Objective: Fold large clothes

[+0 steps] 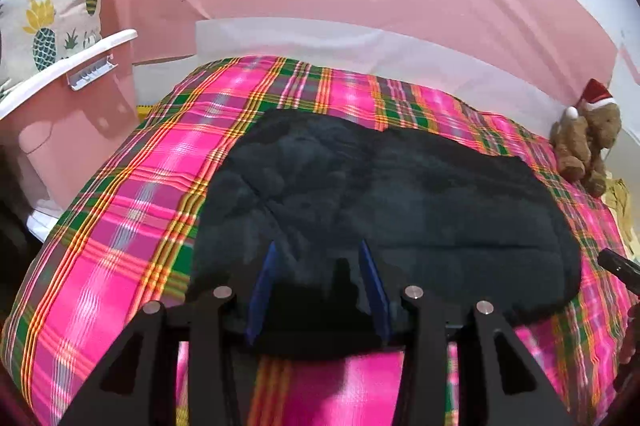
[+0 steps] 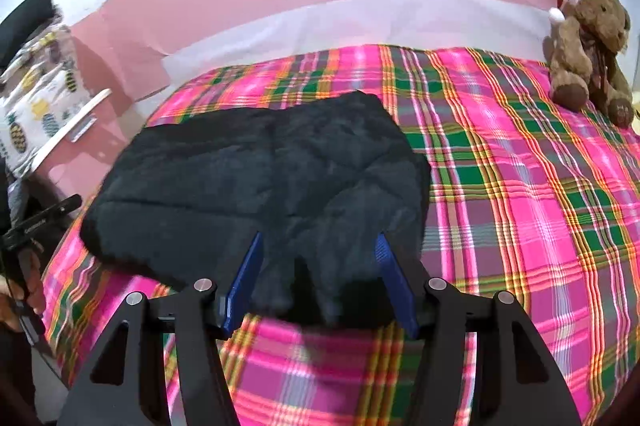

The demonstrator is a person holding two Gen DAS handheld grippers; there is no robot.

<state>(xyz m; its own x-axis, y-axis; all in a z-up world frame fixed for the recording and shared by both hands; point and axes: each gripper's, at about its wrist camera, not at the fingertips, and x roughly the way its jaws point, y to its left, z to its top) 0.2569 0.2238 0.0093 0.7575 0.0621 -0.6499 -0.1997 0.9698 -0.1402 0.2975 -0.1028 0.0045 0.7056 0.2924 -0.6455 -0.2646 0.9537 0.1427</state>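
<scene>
A dark quilted garment lies on a plaid cover, filling the centre of the left view and sitting left of centre in the right view; it looks already doubled into a rough rectangle, with its near edge at the bottom of both frames. The left gripper has its blue fingers apart, straddling that near edge, and cloth shows between them though the fingers do not press on it. The right gripper is likewise spread, its fingers either side of a bunched, lumpy bit of the near edge, again with no clamp visible. Judging by the stitched channels and puffy surface, the garment is padded: soft, springy, fairly light for its bulk, and probably slick-faced, so layers are likely to slide over one another and spring open when released. A thin pinch of outer fabric would likely slip; a deeper bite taking all layers at the near corners, along a seam line, should hold better and keep the fold square. A teddy sits at the upper right of the right view, well apart from the garment, and a pineapple-print cloth hangs at the upper left of the left view.
</scene>
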